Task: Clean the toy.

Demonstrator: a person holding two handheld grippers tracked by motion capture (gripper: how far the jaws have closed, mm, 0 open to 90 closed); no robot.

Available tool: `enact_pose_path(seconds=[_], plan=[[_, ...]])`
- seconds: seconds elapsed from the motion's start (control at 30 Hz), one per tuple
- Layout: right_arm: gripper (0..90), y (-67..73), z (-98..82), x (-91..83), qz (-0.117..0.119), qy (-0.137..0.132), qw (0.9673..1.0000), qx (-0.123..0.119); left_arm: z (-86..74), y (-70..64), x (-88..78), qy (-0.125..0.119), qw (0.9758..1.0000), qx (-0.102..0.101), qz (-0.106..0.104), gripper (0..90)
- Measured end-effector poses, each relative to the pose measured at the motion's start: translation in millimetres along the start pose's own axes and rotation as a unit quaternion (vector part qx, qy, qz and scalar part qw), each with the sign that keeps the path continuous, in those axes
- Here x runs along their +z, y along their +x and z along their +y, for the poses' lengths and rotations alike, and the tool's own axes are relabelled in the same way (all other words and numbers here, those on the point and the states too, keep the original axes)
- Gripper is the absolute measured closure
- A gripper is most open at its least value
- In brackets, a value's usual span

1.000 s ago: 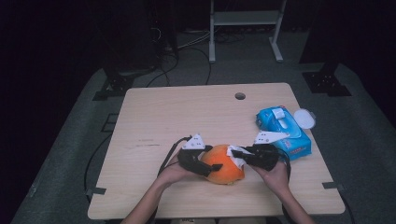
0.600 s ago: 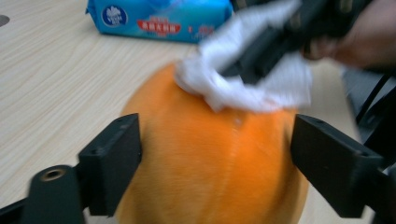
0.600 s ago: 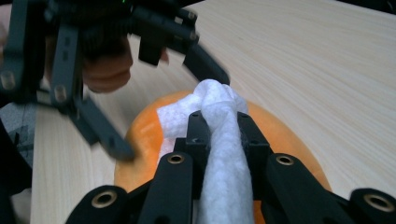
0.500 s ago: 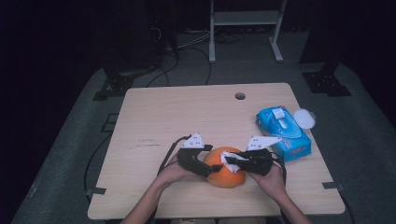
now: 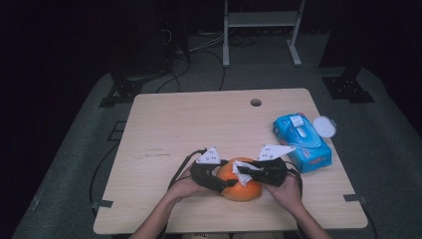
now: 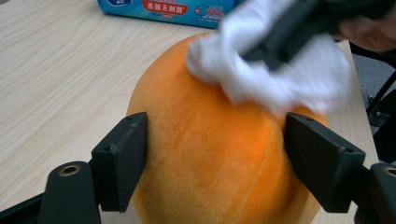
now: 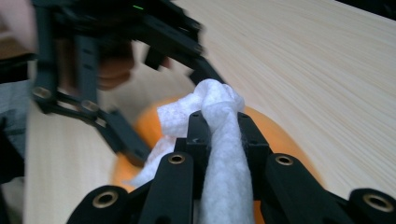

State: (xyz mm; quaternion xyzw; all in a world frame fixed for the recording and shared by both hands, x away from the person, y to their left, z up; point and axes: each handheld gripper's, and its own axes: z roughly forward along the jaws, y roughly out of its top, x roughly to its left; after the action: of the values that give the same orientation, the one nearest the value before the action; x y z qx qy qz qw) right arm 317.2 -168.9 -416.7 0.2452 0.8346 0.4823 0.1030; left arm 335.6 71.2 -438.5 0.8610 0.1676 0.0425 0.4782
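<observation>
Left gripper (image 6: 212, 154) jaws, just closing, clamp the round orange plush ball (image 6: 210, 154) w/ the right gripper (image 7: 219, 135), clamped on a white crumpled wipe (image 7: 219, 121), at 12 o'clock on top.

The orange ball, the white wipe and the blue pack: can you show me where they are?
Orange ball (image 6: 210, 163), left gripper view, on its plush front.
White wipe (image 7: 224, 154), right gripper view, on its twisted strip.
Blue pack (image 5: 306, 144), high view, on its top.
</observation>
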Motion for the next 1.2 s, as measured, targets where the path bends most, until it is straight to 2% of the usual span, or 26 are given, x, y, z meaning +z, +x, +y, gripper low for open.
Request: enact_pose_path(seconds=[0.1,0.17,0.27,0.3,0.37,0.4,0.43,0.47,0.57,0.6,0.63,0.67,0.7,0.73,0.8,0.87,0.97,1.03,1.07,1.1,1.13,1.2], plan=[[77.9,-12.7,-10.0,-11.5,-0.013,0.002,0.9995,0.027,0.2,-1.2,1.2,-0.003,1.0,0.001,-0.001,23.5],[77.9,-15.1,-13.5,-16.4,-0.018,0.0,0.9992,0.037,0.9,-2.2,1.9,-0.001,1.0,0.006,-0.001,23.5],[78.0,-10.6,-11.4,-17.1,-0.022,-0.004,0.9993,0.03,2.1,-4.1,2.3,0.006,0.9999,0.013,0.002,23.5],[78.0,-3.3,-4.9,-11.6,-0.011,-0.008,0.9998,0.015,2.1,-4.7,2.3,0.006,0.9999,0.014,0.002,23.5],[78.0,-0.1,-2.0,-8.4,-0.006,-0.008,0.9999,0.011,1.9,-5.0,1.9,0.009,0.9998,0.019,0.002,23.5],[77.6,7.2,4.4,0.7,-0.003,-0.001,0.9999,-0.011,0.9,-4.9,0.9,0.014,0.9997,0.018,0.004,23.5],[77.6,7.2,4.4,0.7,-0.003,-0.001,0.9999,-0.011,0.9,-4.9,0.9,0.014,0.9997,0.018,0.004,23.5],[77.5,8.3,7.8,3.7,-0.009,0.003,0.9996,-0.027,-1.2,-3.0,-0.1,0.008,0.9999,0.012,0.001,23.5],[77.5,2.1,3.4,-0.3,-0.012,0.007,0.9998,-0.014,-1.5,-2.3,0.0,0.005,0.9999,0.012,-0.003,23.5],[77.5,0.4,0.3,-2.1,-0.007,0.007,0.9999,-0.006,0.4,-1.4,-1.2,0.0,0.9999,0.007,-0.014,23.3],[77.5,-0.3,-2.6,-3.5,-0.003,0.006,1.0,-0.002,0.4,-1.4,-1.2,0.0,0.9999,0.007,-0.014,22.0],[77.5,-0.5,-5.2,-4.6,0.0,0.005,1.0,0.002,2.8,1.4,-4.6,-0.012,0.9995,-0.004,-0.029,19.6],[77.6,-0.8,-7.1,-5.6,0.004,0.003,1.0,0.005,2.8,1.4,-4.6,-0.012,0.9995,-0.004,-0.029,17.6],[77.6,-0.8,-8.5,-6.5,0.005,0.0,1.0,0.008,3.2,3.4,-6.0,-0.016,0.9993,-0.013,-0.031,15.6],[77.7,-0.8,-9.3,-6.9,0.011,0.001,0.9999,0.008,1.8,4.9,-4.0,-0.01,0.9993,-0.019,-0.031,14.0],[77.8,-0.5,-8.8,-6.9,0.013,0.004,0.9999,0.008,0.6,5.8,-2.9,-0.001,0.9992,-0.025,-0.033,16.4],[78.4,2.1,-6.6,-7.2,0.009,0.006,0.9999,0.007,1.3,3.0,-0.9,0.007,0.9994,-0.018,-0.028,20.5],[78.6,15.5,3.5,-3.0,0.011,-0.002,0.9998,-0.018,2.1,-2.2,2.3,0.01,0.9997,-0.005,-0.022,21.9],[78.6,21.1,8.6,2.2,0.022,-0.004,0.9994,-0.028,2.7,-3.4,2.5,0.011,0.9997,-0.001,-0.022,22.4],[78.6,21.1,8.6,2.2,0.022,-0.004,0.9994,-0.028,2.7,-3.4,2.5,0.011,0.9997,-0.001,-0.022,22.6],[78.7,29.1,15.4,12.5,0.013,0.014,0.9985,-0.052,3.6,-5.2,1.5,0.023,0.9996,0.007,-0.012,23.0],[78.8,27.1,18.2,17.4,0.007,0.023,0.998,-0.058,1.8,-3.8,0.9,0.02,0.9997,0.0,-0.011,23.5]])
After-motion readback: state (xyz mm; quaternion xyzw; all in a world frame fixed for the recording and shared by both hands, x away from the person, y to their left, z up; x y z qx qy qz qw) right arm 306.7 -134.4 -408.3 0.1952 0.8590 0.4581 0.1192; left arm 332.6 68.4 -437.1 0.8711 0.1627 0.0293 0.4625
